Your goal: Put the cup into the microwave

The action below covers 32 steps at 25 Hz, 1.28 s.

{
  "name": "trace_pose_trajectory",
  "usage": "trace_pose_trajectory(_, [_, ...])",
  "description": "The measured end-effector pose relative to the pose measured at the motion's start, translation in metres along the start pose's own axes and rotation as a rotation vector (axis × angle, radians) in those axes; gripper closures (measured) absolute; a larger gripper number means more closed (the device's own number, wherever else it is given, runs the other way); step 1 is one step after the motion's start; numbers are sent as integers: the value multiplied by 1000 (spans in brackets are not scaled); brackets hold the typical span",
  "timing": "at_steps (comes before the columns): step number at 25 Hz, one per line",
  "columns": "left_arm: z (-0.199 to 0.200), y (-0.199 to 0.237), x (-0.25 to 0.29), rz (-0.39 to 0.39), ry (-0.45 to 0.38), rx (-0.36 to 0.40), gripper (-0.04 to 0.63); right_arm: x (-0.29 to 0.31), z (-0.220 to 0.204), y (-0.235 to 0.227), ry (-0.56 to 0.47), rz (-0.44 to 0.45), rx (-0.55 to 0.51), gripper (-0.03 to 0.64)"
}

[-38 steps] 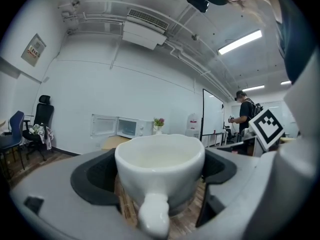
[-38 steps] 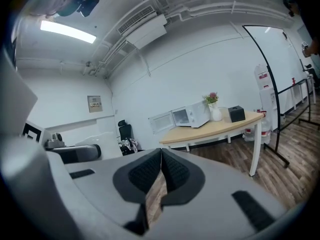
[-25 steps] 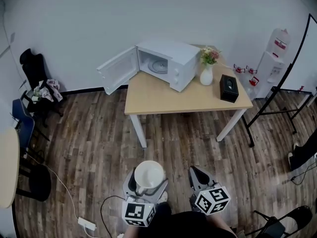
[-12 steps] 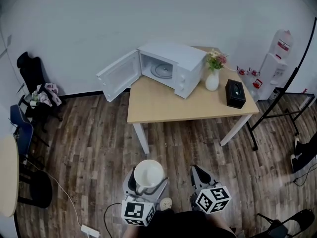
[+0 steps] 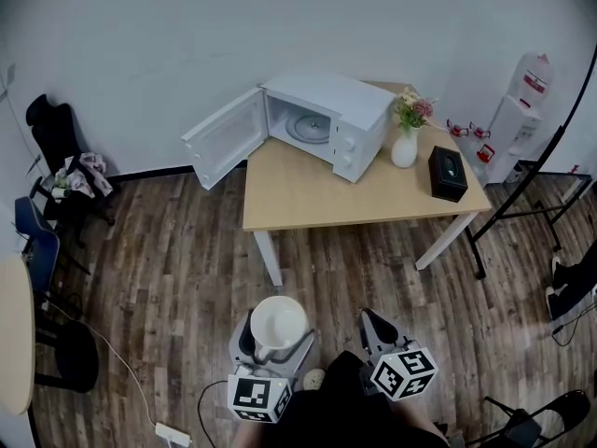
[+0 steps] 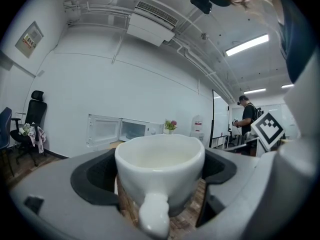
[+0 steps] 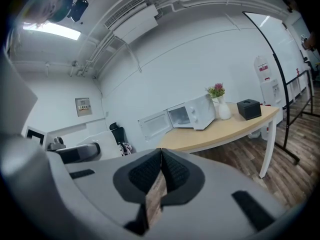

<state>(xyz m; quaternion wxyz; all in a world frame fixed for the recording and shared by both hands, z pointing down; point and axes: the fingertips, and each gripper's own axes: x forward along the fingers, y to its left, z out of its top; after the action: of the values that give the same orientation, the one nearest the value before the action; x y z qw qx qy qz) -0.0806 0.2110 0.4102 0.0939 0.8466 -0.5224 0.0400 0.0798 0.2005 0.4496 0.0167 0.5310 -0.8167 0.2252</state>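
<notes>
A white cup (image 5: 278, 326) (image 6: 160, 166) with its handle toward the camera sits between the jaws of my left gripper (image 5: 274, 339) (image 6: 159, 176), which is shut on it, low over the wooden floor. My right gripper (image 5: 375, 330) (image 7: 160, 176) hangs beside it, shut with nothing in it. The white microwave (image 5: 331, 119) (image 6: 135, 130) (image 7: 194, 115) stands on the far left part of the wooden table (image 5: 308, 194) (image 7: 220, 134), its door (image 5: 222, 138) swung wide open to the left. The glass turntable inside shows.
A white vase of flowers (image 5: 407, 133) and a black box (image 5: 447, 172) stand right of the microwave. A black chair with clothes (image 5: 61, 161) is at the left wall, a water dispenser (image 5: 513, 119) at the right. A person (image 6: 249, 121) stands far off.
The view has shifted slightly; the table and microwave sit a little nearer and more to the right. Both grippers hold the same pose, cup still in the left.
</notes>
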Motion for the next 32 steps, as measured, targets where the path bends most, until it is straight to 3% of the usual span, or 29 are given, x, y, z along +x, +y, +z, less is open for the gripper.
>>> trace_pose_trajectory(12, [-2, 21, 9, 38, 2, -18, 109, 27, -4, 3, 47, 36, -9, 623])
trace_pose_trajectory(32, [22, 71, 103, 55, 19, -28, 109, 131, 39, -26, 58, 71, 14, 623])
